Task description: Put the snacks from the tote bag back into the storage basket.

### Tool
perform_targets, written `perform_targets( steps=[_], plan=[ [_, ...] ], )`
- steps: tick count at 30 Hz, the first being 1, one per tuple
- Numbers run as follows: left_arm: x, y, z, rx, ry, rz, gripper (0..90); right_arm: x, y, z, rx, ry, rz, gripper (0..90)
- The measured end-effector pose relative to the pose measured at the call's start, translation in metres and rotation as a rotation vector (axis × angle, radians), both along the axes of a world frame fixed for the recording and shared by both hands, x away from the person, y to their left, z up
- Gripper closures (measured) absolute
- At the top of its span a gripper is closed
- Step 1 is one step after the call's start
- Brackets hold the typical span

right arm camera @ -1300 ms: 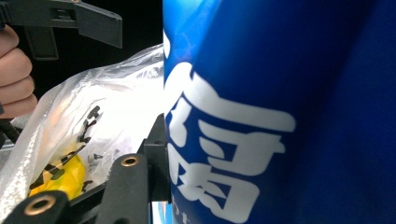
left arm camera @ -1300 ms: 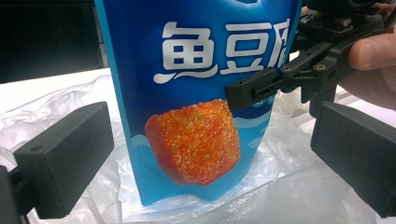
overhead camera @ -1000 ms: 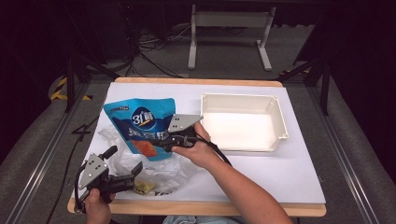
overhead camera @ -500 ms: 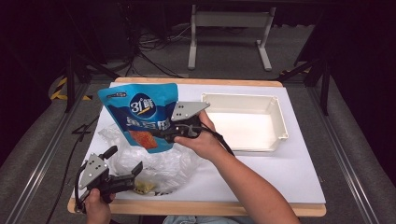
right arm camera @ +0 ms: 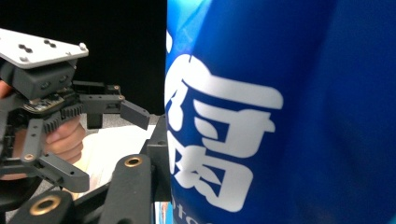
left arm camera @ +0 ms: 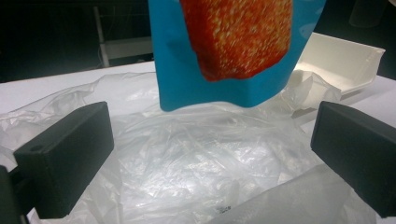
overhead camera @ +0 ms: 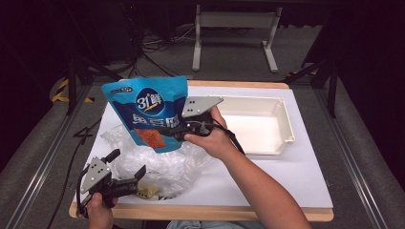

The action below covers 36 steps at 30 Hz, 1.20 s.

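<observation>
Pouch (overhead camera: 145,114) clamped between the jaws of the right gripper (overhead camera: 173,131), hanging at centre-left of the high view, clear above the crumpled clear plastic bag (overhead camera: 157,160) on the white counter (overhead camera: 286,176). Left gripper (overhead camera: 125,183) low at the lower left of that frame, jaws apart, resting at the edge of the bag without pinching it, to judge from the left gripper view, where plastic lies loose between the two black blocks. Likely step: lifting the pouch free of the bag, probably toward the white tray (overhead camera: 258,126) at centre-right. Best done with a steady, straight rise, grip kept firm near the pouch's lower right edge, no swinging, and the bag pinned down if film clings. Long axis of the pouch close to upright, leaning slightly toward the upper left; sealed top edge up, gusseted bottom down, printed face toward the high camera. Bottom of the pouch (left arm camera: 233,51) seen just above the plastic (left arm camera: 196,158).
</observation>
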<state>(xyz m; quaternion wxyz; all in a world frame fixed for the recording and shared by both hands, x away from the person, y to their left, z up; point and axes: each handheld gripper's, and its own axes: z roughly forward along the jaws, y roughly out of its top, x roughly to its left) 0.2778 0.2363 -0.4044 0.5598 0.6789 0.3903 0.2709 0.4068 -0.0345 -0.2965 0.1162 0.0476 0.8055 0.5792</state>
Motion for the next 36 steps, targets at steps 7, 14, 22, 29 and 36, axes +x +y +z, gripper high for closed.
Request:
perform_targets(
  steps=[7, 14, 22, 29, 36],
  plan=[
    [0.000, 0.000, 0.000, 0.000, 0.001, -0.001, 0.2, 0.000, -0.010, 0.010, -0.005, 0.000, 0.000, 55.7],
    [0.000, 0.000, 0.000, 0.001, 0.002, 0.000, 0.1, 0.003, -0.030, 0.015, -0.006, -0.009, -0.017, 55.9],
    [0.001, -0.001, -0.001, 0.006, 0.007, -0.001, 0.2, 0.006, -0.059, 0.025, 0.014, -0.028, -0.061, 55.9],
    [0.001, -0.002, -0.002, 0.013, 0.006, 0.001, 0.2, 0.011, -0.082, 0.029, -0.003, -0.035, -0.103, 55.9],
    [0.001, -0.003, -0.002, 0.022, 0.009, 0.003, 0.2, 0.017, -0.107, 0.034, 0.023, -0.032, -0.150, 55.9]
  ],
)
